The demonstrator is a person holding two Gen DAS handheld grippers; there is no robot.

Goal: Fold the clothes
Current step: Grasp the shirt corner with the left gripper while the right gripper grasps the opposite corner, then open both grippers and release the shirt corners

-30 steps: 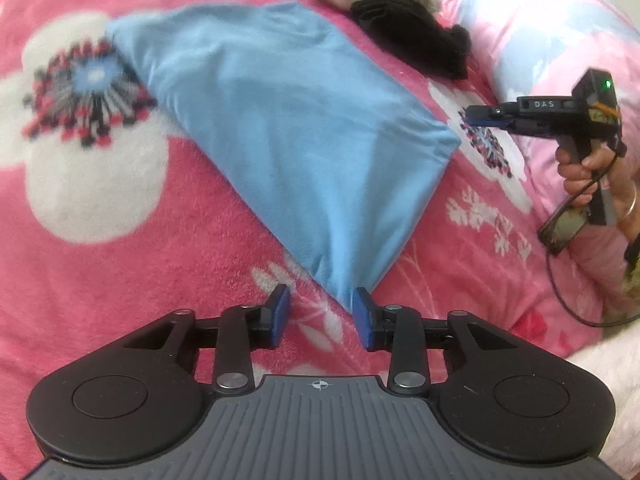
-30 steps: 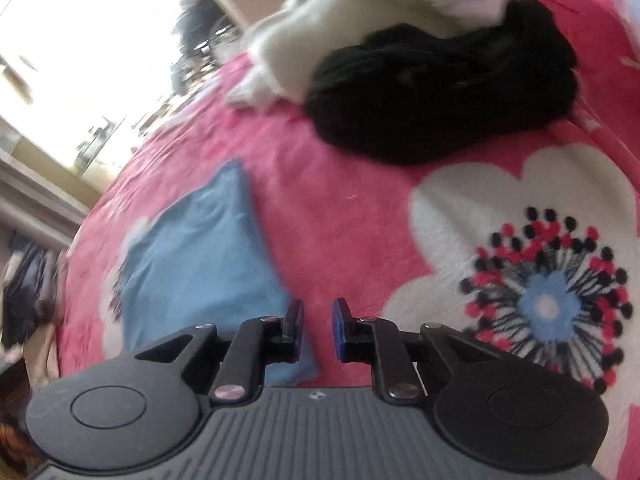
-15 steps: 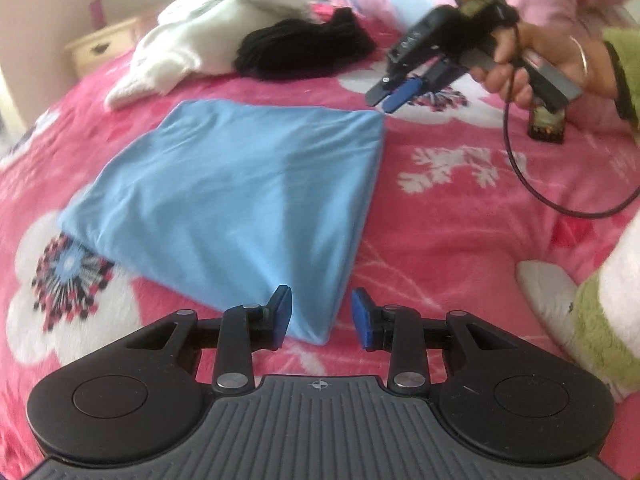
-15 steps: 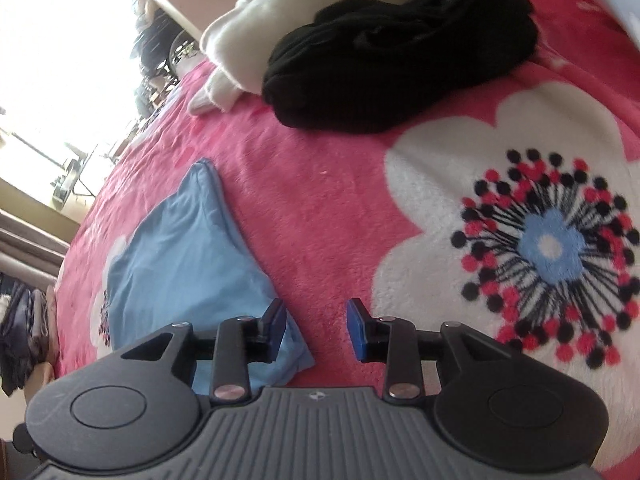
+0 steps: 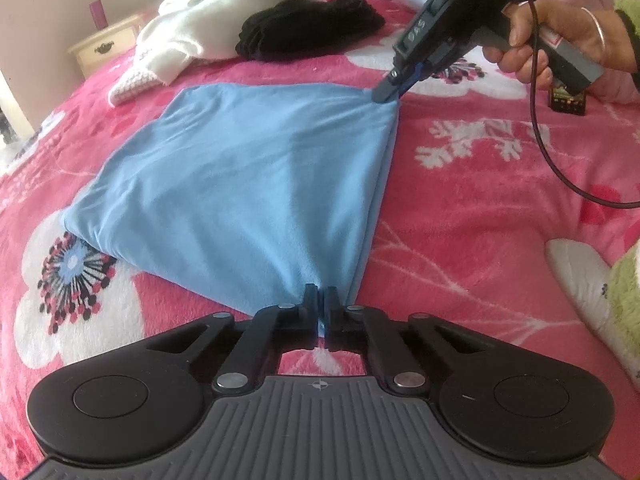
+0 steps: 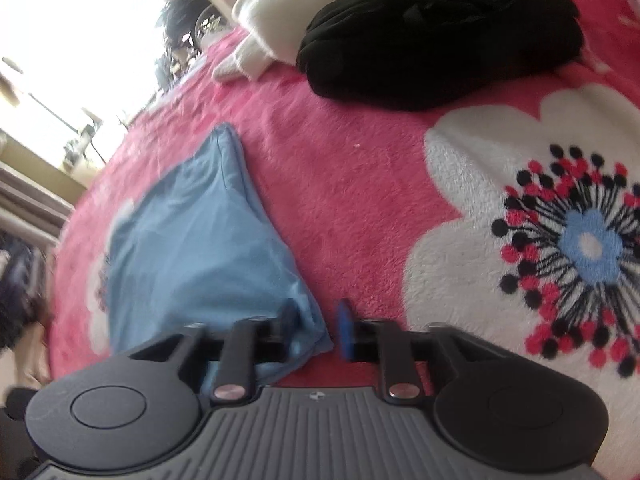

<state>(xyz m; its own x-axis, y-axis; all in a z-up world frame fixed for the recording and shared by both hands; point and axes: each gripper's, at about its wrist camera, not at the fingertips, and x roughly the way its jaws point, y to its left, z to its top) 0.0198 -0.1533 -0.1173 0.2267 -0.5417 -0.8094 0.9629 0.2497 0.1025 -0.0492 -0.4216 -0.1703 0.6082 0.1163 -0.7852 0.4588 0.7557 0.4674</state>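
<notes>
Both grippers closed in since half a second ago: left gripper [image 5: 320, 300] pinched on blue garment [image 5: 248, 184] near corner; right gripper [image 6: 316, 330] half-open around far corner on pink blanket [image 5: 460, 220]. Mid-fold; clamp right, then lift together.

My left gripper [image 5: 320, 300] is matt black plastic with shiny metal pins. The blue shirt [image 5: 248, 184] is smooth, thin cloth. The pink blanket [image 6: 360, 200] under it is fuzzy fleece. The black garment [image 6: 440, 36] looks knitted; the white one [image 5: 224, 28] looks soft.
</notes>
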